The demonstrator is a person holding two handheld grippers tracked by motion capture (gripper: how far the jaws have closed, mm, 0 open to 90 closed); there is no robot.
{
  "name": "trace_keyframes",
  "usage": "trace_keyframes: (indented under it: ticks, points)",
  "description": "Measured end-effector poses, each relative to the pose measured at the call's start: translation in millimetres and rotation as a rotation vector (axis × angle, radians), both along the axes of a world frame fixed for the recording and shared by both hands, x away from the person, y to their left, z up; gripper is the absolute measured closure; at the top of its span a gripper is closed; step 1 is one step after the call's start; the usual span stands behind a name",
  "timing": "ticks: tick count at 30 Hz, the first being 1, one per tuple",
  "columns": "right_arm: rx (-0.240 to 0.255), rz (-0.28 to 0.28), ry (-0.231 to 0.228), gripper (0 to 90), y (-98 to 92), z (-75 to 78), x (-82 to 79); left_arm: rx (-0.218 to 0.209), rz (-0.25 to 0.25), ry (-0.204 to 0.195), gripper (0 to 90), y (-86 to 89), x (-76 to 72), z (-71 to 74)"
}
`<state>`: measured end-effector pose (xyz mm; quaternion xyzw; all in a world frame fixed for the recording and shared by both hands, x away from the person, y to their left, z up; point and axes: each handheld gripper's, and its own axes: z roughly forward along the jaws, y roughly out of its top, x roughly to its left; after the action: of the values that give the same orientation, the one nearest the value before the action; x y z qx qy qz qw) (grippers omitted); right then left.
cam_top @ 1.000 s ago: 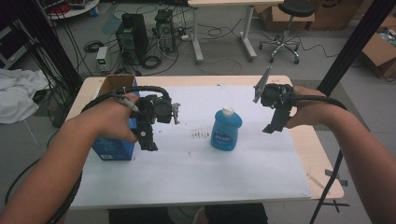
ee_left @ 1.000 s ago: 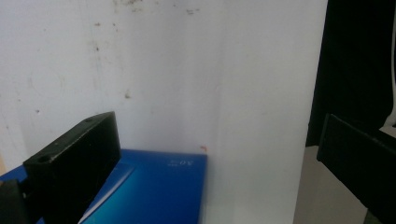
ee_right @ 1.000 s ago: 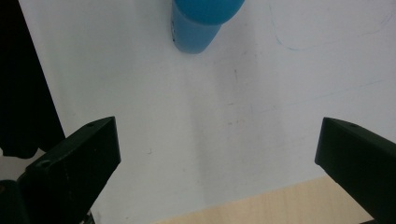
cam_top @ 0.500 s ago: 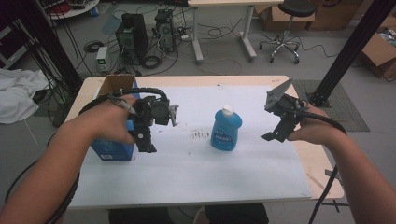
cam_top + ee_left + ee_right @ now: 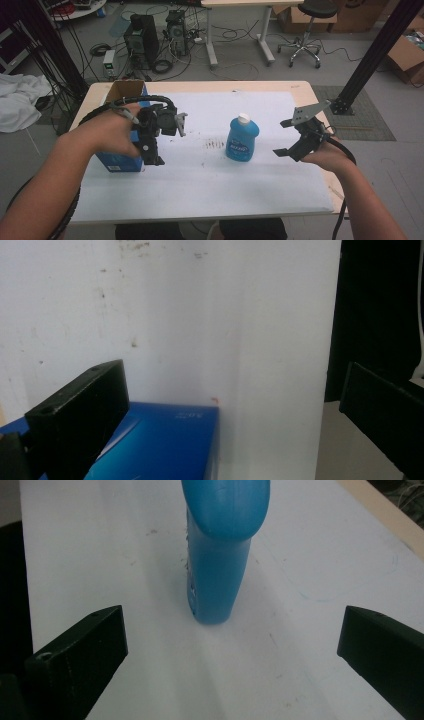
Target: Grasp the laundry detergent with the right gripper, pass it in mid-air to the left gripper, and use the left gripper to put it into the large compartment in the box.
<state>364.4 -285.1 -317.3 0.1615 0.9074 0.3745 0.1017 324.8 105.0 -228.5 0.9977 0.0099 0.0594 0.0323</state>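
From the high view, a blue bottle (image 5: 242, 140) with a white cap stands upright in the middle of the white table (image 5: 210, 190). The right gripper (image 5: 290, 137) is held just to the right of the bottle, not touching it, and its jaws are wide apart. The left gripper (image 5: 152, 145) is over a blue box (image 5: 117, 162) that stands open near the left edge of the table.

In the left gripper view, the jaws are spread wide with nothing between them. The top of the blue box (image 5: 160, 445) sits low down, next to the left jaw.

In the right gripper view, the blue bottle (image 5: 220, 555) stands straight ahead, a bit left of the middle of the gap. The jaws are wide open, one on each side.

The bottle is tall and looks easy to tip. If the right gripper comes in off to one side, a jaw could bump the bottle and knock it over. If it squeezes too high or too softly, the smooth bottle could slip out.
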Motion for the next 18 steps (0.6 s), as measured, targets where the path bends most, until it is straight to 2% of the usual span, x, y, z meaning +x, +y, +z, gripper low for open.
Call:
trace_keyframes:
  ticks: [4,9,18]
  points:
    - [0.07,-0.012,-0.009,0.0,-2.1,-10.6,3.5,-0.001,0.001,0.0,0.1,1.3,-0.7,0.5]
    - [0.122,-0.008,-0.009,0.0,0.0,-21.6,9.0,-0.002,-0.001,-0.007,0.1,1.3,-2.6,-0.3]
    - [0.152,-0.004,-0.01,0.0,12.9,-40.2,16.9,-0.002,-0.004,-0.011,0.1,1.4,-3.2,-0.8]
